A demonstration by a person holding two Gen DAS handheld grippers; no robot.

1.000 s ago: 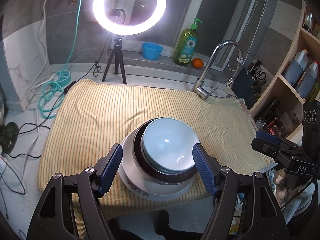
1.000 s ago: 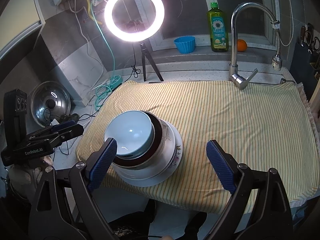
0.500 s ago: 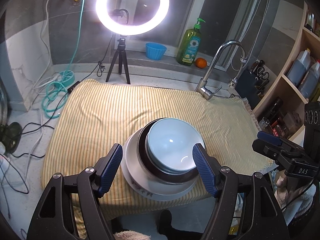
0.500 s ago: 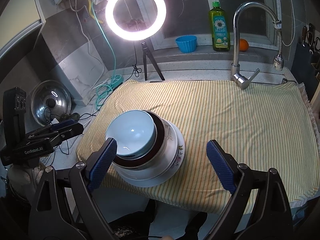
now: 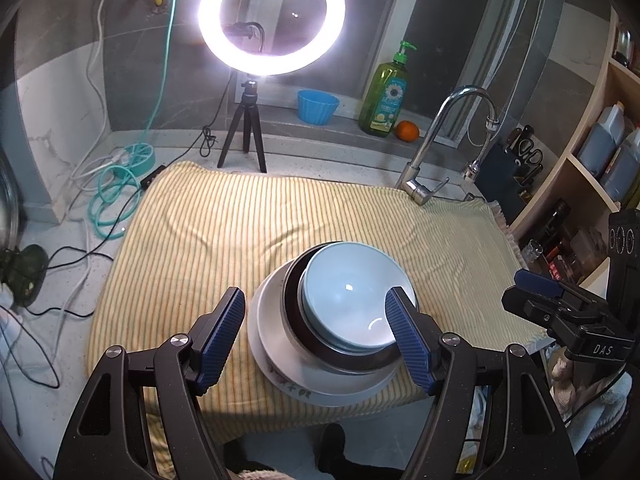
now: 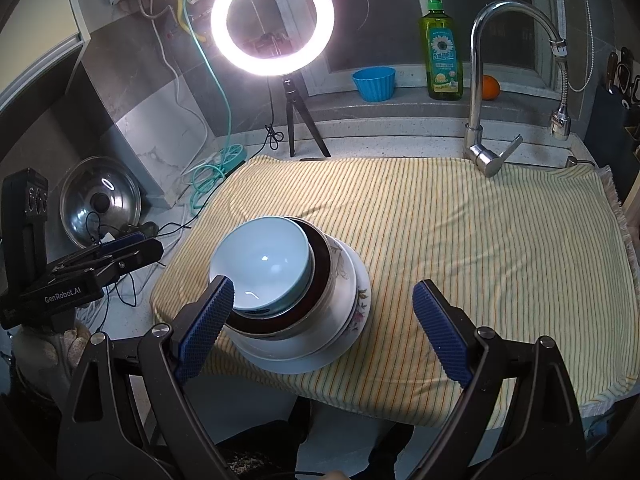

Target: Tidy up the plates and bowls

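Note:
A stack of dishes sits near the front edge of the yellow striped towel (image 5: 240, 232) (image 6: 460, 232). On top is a light blue bowl (image 5: 352, 292) (image 6: 264, 260), nested in a dark brown bowl (image 5: 294, 296) (image 6: 322, 268), which rests on white floral plates (image 5: 272, 364) (image 6: 352, 304). My left gripper (image 5: 316, 336) is open and empty, above and in front of the stack. My right gripper (image 6: 324, 328) is open and empty, in front of the stack's right side. Each gripper shows at the side of the other's view, at the right of the left wrist view (image 5: 560, 304) and the left of the right wrist view (image 6: 104, 264).
A ring light on a tripod (image 5: 248, 136) (image 6: 298, 120), a blue cup (image 5: 318, 106), a green soap bottle (image 5: 386, 96), an orange (image 5: 407, 131) and a tap (image 5: 424, 184) (image 6: 480, 152) stand at the back. Cables (image 5: 116, 200) and a pot lid (image 6: 100, 204) lie left; shelves (image 5: 592, 168) stand right.
The left gripper has pulled back and drifted left, so the stack sits farther off and more to the right in its view. The right gripper has barely moved. Both stay open.

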